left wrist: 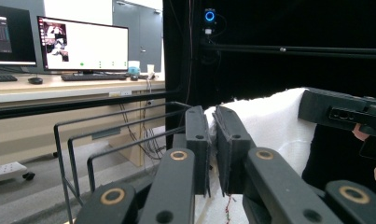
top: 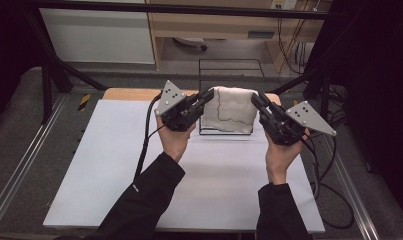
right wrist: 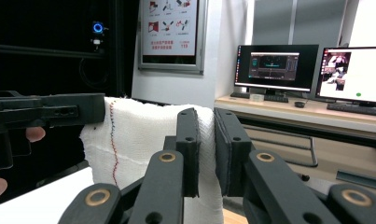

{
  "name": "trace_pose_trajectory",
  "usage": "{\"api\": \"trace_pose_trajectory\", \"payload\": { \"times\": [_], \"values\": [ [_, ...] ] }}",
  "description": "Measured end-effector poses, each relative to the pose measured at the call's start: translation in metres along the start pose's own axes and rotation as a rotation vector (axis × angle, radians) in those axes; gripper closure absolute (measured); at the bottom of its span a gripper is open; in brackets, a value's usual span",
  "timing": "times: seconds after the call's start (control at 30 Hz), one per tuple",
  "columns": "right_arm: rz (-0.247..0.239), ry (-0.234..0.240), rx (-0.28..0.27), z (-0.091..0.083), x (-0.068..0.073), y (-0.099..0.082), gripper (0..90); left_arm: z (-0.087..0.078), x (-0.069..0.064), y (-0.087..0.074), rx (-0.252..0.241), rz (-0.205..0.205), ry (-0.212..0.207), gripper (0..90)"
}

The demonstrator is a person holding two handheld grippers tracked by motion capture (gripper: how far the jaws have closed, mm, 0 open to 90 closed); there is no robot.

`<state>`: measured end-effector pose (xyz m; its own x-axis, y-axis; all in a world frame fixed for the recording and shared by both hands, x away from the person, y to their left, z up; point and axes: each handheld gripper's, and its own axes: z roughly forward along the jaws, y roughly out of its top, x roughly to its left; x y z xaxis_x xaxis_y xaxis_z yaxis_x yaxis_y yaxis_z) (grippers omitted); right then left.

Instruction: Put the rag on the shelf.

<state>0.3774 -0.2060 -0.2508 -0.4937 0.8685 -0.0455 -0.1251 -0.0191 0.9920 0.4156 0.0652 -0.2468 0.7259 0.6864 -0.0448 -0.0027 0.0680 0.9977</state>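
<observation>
A white cloth (top: 231,109) with a wavy red stitched line hangs spread between my two grippers, over a black wire rack (top: 229,59) at the table's far edge. My left gripper (top: 208,95) is shut on the cloth's upper left corner, and my right gripper (top: 255,98) is shut on its upper right corner. In the left gripper view the jaws (left wrist: 212,122) pinch the cloth's (left wrist: 269,122) edge, with the right gripper's body (left wrist: 344,111) beyond. The right gripper view has its jaws (right wrist: 206,122) pressed on the cloth (right wrist: 139,140), and the left gripper's body (right wrist: 50,109) at the left.
A white mat covers the table (top: 139,165), which has a wooden strip (top: 129,93) at the back. The rack's wire bars (left wrist: 106,140) stand just past the left gripper. Cables (top: 144,145) trail from both grippers. Desks with monitors (right wrist: 274,67) stand beyond.
</observation>
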Motion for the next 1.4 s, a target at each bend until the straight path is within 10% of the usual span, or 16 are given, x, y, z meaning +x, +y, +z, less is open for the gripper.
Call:
{"api": "trace_pose_trajectory", "payload": {
  "times": [1.4],
  "values": [
    [-0.029, -0.045, -0.027, 0.048, -0.022, 0.054, 81.0, 0.032, 0.021, 0.06, -0.044, 0.048, 0.048, 84.1]
  ]
}}
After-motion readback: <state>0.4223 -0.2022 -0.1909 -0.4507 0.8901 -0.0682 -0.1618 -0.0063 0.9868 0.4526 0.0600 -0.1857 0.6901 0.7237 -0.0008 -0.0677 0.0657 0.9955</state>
